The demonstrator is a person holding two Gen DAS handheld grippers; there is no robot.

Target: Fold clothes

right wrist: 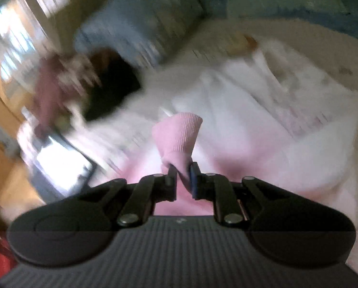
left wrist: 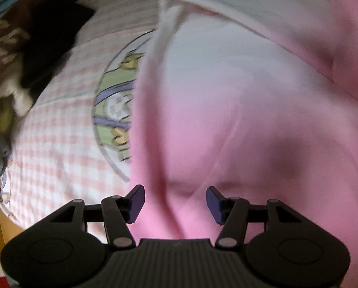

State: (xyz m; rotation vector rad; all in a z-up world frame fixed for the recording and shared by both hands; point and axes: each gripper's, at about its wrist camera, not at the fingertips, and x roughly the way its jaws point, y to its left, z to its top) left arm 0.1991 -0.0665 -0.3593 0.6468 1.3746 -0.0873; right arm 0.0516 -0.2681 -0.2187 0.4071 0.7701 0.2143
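A pink and white garment (left wrist: 226, 96) lies spread over the checked bed sheet (left wrist: 59, 144), filling the middle and right of the left wrist view. My left gripper (left wrist: 176, 199) hangs open just above its pink fabric, nothing between the pads. In the right wrist view my right gripper (right wrist: 182, 170) is shut on the garment's ribbed pink cuff (right wrist: 181, 134), which stands up from the jaws. The rest of the garment (right wrist: 250, 124) trails away below, pink near me and white farther off. This view is blurred by motion.
A pile of dark and patterned clothes (left wrist: 35, 43) sits at the left of the bed. A blue patterned pillow (right wrist: 140, 24) lies at the head. The sheet carries a round cartoon print (left wrist: 114, 100). Wooden furniture (right wrist: 1, 110) and a bright screen-like object (right wrist: 61, 165) are at the left.
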